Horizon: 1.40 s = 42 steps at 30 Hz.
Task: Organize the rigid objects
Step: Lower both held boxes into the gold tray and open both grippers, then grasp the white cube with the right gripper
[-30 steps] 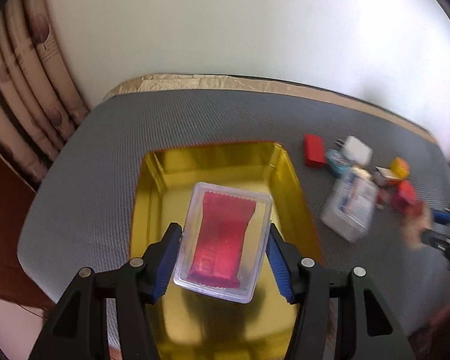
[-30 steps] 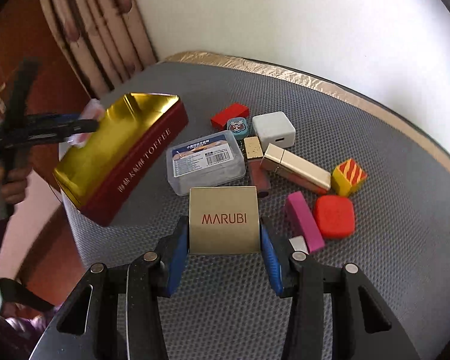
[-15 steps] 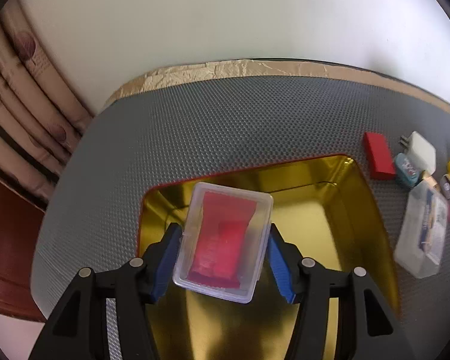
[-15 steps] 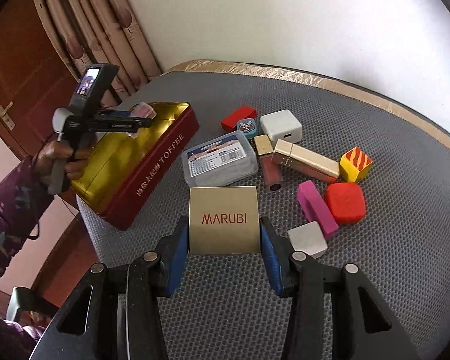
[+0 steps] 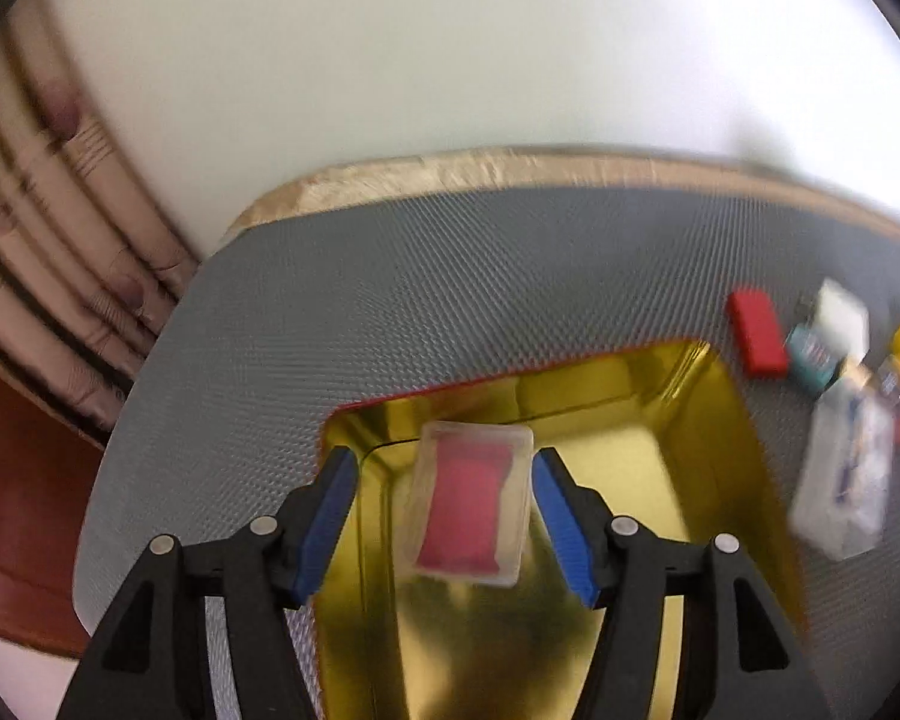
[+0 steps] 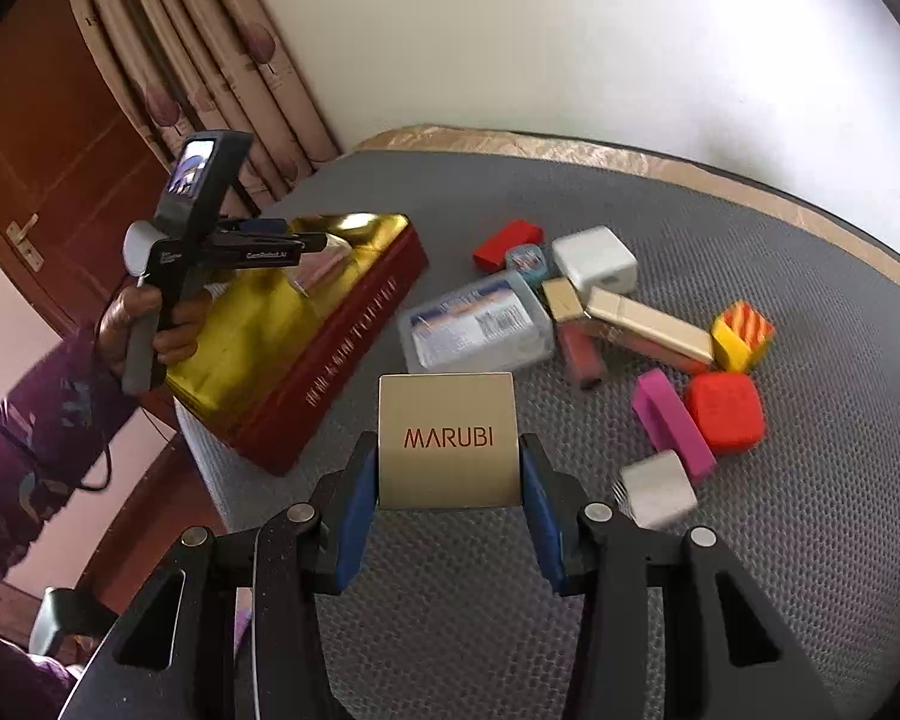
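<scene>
A clear plastic box with a red insert (image 5: 471, 504) lies blurred and tilted between the jaws of my left gripper (image 5: 444, 462), above the left end of the open gold-lined tin (image 5: 708, 462). The jaws are opening, and both blue pads stand clear of the box's sides. From the right wrist view the left gripper (image 6: 294, 246) hovers over the far-left end of the red-walled tin (image 6: 330, 348). My right gripper (image 6: 448, 450) is shut on a square gold box marked MARUBI (image 6: 448, 420), held above the grey mat in front of the tin.
Right of the tin lie a clear labelled case (image 6: 477, 327), a red block (image 6: 507, 243), a white charger (image 6: 594, 258), a long gold box (image 6: 648, 330), a striped yellow cube (image 6: 741, 333), a pink bar (image 6: 672, 423), a red rounded block (image 6: 726, 411) and a silver cube (image 6: 657, 489). Curtains and a door stand left.
The left gripper's jaws have spread and the clear box has slipped out of their hold, sinking toward the tin. The right gripper still holds the MARUBI box in the same place.
</scene>
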### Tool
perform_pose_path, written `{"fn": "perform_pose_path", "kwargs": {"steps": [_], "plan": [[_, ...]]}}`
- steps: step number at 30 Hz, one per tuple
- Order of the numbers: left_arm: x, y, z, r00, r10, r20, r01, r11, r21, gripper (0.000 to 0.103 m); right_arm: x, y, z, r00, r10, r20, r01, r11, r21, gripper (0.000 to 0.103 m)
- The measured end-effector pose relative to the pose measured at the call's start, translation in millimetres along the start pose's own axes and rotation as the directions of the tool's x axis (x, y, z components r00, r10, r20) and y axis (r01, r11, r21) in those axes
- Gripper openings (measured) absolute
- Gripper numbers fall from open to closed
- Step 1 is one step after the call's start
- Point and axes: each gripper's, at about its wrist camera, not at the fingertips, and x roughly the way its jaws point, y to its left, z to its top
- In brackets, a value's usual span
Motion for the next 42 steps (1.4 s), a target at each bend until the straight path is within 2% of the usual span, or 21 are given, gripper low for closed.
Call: {"fn": "perform_pose_path", "kwargs": {"steps": [2,4,6,10,12,16,18,23,31,33,34,35,40,42], "plan": [[-27.4,10.1,-4.5,0.999,0.02,0.041,-0.017,0.998,-0.064,0.062,-0.3,12.5,10.8,1.0,0.015,0.014,-0.014,1.0,-0.025,0.043],[-67.4,25.0,-22.8,0.995,0.064,0.083,-0.048,0.982,-0.182,0.062,2.1,29.6,24.8,0.999,0.045,0.024,-0.044,0.997,-0.058,0.043],[-94.4,34.4,-44.1,0.992,0.102,0.073,-0.079,0.96,-0.267,0.062,8.0,48.0,42.8,0.997,0.076,0.031,-0.073,0.992,-0.104,0.043],[-134.8,49.3,-106.3,0.999,0.042,0.012,-0.034,0.907,-0.42,0.063,40.4,85.5,77.7,0.993,0.116,0.008,-0.112,0.974,-0.198,0.043],[-147.1,46.4,-137.9,0.999,0.04,-0.01,-0.04,0.888,-0.458,0.063,63.7,98.5,92.0,0.992,0.126,-0.016,-0.126,0.966,-0.224,0.043],[-153.7,36.9,-177.6,0.993,0.113,-0.029,-0.113,0.877,-0.466,0.063,105.8,116.3,107.7,0.992,0.106,-0.066,-0.12,0.959,-0.257,0.043],[-151.8,31.4,-183.0,0.988,0.149,-0.029,-0.146,0.882,-0.449,0.063,123.5,120.8,112.0,0.992,0.091,-0.092,-0.113,0.957,-0.269,0.043],[-144.5,26.7,-185.7,0.993,0.115,-0.02,-0.113,0.901,-0.418,0.063,163.1,122.7,119.5,0.99,0.029,-0.142,-0.068,0.957,-0.281,0.043],[-129.5,23.9,-184.0,0.997,0.071,-0.041,-0.081,0.915,-0.395,0.063,190.2,123.0,116.6,0.988,-0.06,-0.145,0.014,0.954,-0.3,0.044],[-126.9,21.6,-183.5,0.997,0.065,-0.048,-0.079,0.921,-0.383,0.063,187.3,121.2,115.9,0.99,-0.048,-0.129,0.011,0.962,-0.274,0.058],[-124.8,20.3,-183.7,0.997,0.059,-0.058,-0.076,0.923,-0.377,0.063,183.7,121.6,116.3,0.993,-0.034,-0.112,0.004,0.966,-0.258,0.069],[-123.8,19.6,-183.5,0.996,0.056,-0.062,-0.076,0.924,-0.376,0.063,174.6,119.6,115.7,0.997,-0.017,-0.079,-0.002,0.971,-0.239,0.074],[-127.0,18.5,-183.3,0.997,0.067,-0.05,-0.081,0.923,-0.376,0.063,97.2,96.3,93.3,0.995,0.023,0.099,-0.011,0.993,-0.119,0.074],[-128.3,18.3,-183.4,0.997,0.065,-0.044,-0.077,0.924,-0.374,0.063,59.8,78.3,66.5,0.988,-0.039,0.148,0.051,0.996,-0.079,0.076]]}}
